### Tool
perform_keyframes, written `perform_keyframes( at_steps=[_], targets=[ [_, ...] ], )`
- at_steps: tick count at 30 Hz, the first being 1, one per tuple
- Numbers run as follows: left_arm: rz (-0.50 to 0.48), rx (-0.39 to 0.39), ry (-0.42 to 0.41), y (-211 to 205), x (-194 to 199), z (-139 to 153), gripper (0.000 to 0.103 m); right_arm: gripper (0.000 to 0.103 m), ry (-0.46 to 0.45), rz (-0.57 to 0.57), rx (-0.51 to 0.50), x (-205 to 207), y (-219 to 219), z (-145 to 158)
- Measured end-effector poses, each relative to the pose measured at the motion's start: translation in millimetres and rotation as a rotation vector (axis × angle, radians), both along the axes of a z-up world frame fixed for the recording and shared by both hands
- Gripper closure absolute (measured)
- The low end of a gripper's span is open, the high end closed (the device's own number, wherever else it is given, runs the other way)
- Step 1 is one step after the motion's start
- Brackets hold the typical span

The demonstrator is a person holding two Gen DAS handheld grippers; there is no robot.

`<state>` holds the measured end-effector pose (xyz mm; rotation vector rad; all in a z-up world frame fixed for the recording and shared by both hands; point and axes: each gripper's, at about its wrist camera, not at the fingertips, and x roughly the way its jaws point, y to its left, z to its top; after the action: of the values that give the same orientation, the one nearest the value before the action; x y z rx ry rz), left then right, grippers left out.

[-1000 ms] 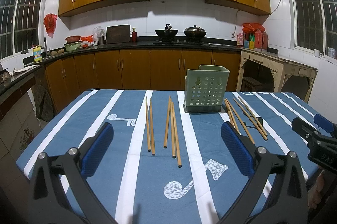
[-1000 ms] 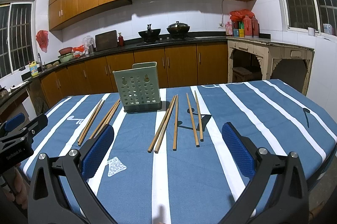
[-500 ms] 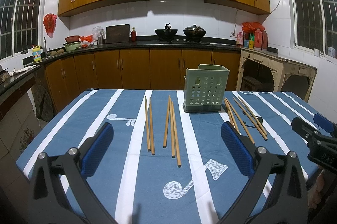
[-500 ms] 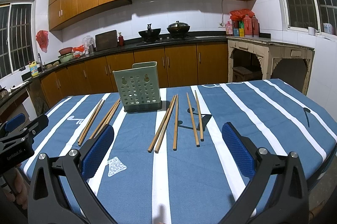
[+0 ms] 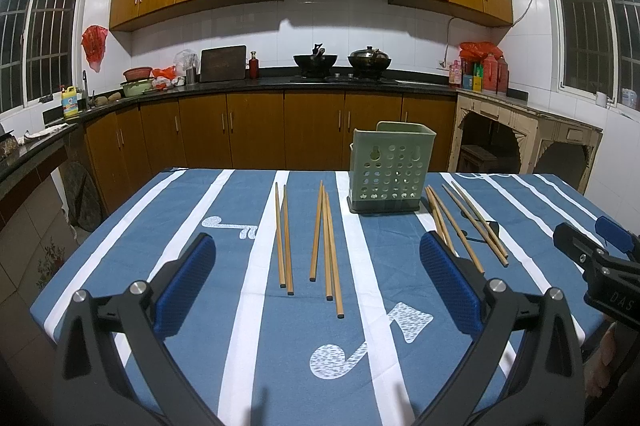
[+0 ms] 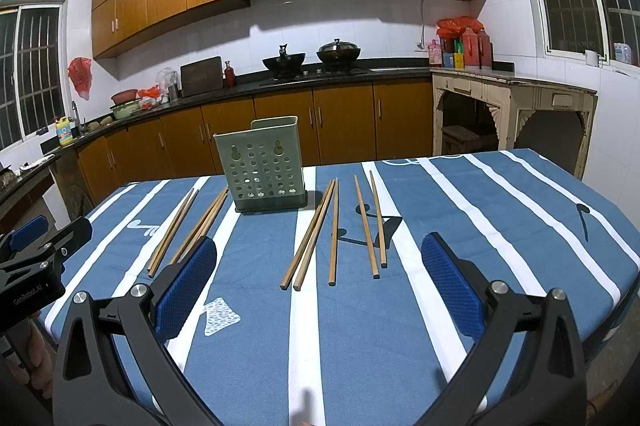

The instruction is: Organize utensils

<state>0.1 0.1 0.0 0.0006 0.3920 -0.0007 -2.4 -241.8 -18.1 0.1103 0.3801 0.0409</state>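
None of the chopsticks (image 5: 285, 238) seems yet in the green holder (image 5: 387, 168) near the table's far edge; left gripper (image 5: 316, 288) and right gripper (image 6: 318, 288) hover, fingers spread, holding nothing.

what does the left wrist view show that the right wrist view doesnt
Only the left wrist view shows the right gripper at its right edge and the left gripper's own open fingers. Only the right wrist view shows the left gripper at its left edge and the right gripper's own open fingers. Both share the green holder standing upright on the striped tablecloth, with chopsticks lying loose on either side of it.
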Motion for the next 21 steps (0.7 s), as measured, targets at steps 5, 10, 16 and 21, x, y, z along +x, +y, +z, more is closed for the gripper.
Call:
perform_keyframes(
  at_steps=[5,10,16,21],
  targets=[
    [0.003,0.001,0.005,1,0,-1,0.004,0.002,0.01,-0.001,-0.001,2,0,1],
    [0.023,0.012,0.029,6,8,-8,0.004,0.002,0.033,-0.013,-0.007,11,-3,-6],
    [0.054,-0.009,0.115,22,35,-24,0.004,0.002,0.126,-0.056,0.016,42,-19,-15],
    [0.09,-0.007,0.185,43,65,-33,0.004,0.01,0.228,-0.114,0.043,83,-42,-26]
  ],
)
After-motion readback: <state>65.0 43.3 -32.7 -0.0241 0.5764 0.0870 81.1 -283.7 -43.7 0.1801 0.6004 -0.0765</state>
